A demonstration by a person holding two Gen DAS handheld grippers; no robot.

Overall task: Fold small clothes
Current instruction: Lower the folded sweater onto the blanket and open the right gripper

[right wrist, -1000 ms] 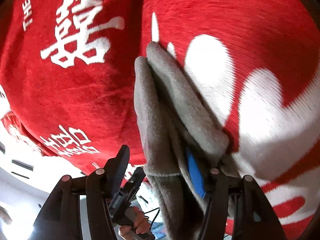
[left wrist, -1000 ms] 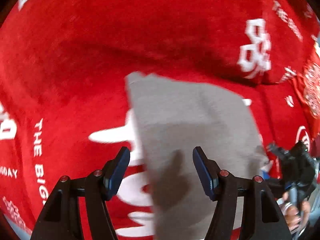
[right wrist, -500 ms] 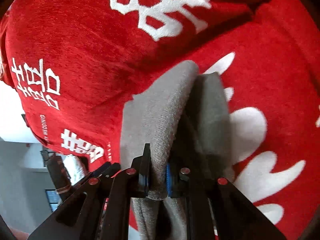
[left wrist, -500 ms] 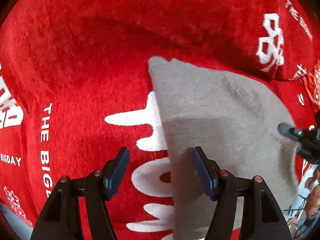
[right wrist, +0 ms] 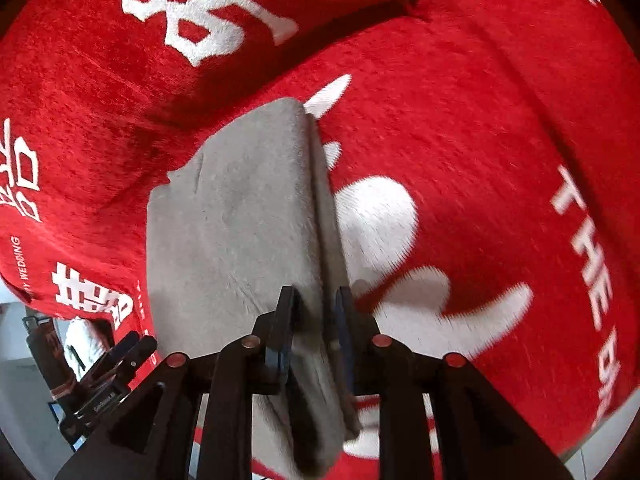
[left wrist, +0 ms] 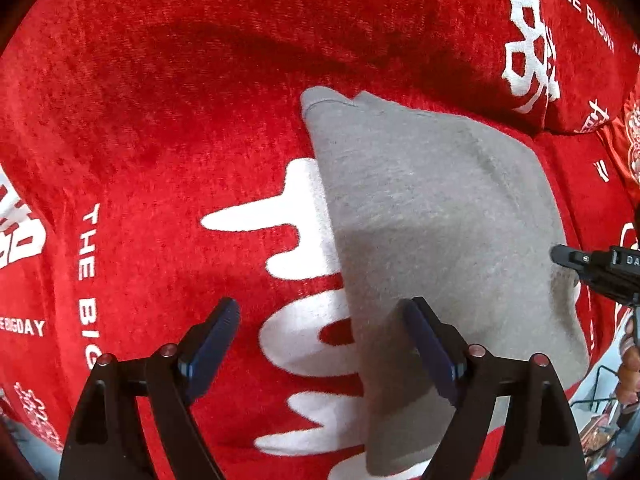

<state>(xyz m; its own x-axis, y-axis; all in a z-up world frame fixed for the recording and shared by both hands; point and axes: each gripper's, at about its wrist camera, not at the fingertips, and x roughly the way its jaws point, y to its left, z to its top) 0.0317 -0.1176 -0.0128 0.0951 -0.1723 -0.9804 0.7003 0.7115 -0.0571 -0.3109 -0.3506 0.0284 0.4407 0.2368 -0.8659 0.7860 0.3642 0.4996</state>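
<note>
the right gripper [right wrist: 314, 320] pinched the folded grey garment [right wrist: 236, 232] at frame centre; the left gripper [left wrist: 320, 344] hung spread above the red blanket [left wrist: 160, 140].

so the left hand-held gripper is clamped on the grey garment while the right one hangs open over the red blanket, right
No, the sides are swapped. The right hand-held gripper is clamped on the grey garment's folded edge, as the right wrist view shows. The left hand-held gripper hangs open over the red blanket, as the left wrist view shows.
</note>
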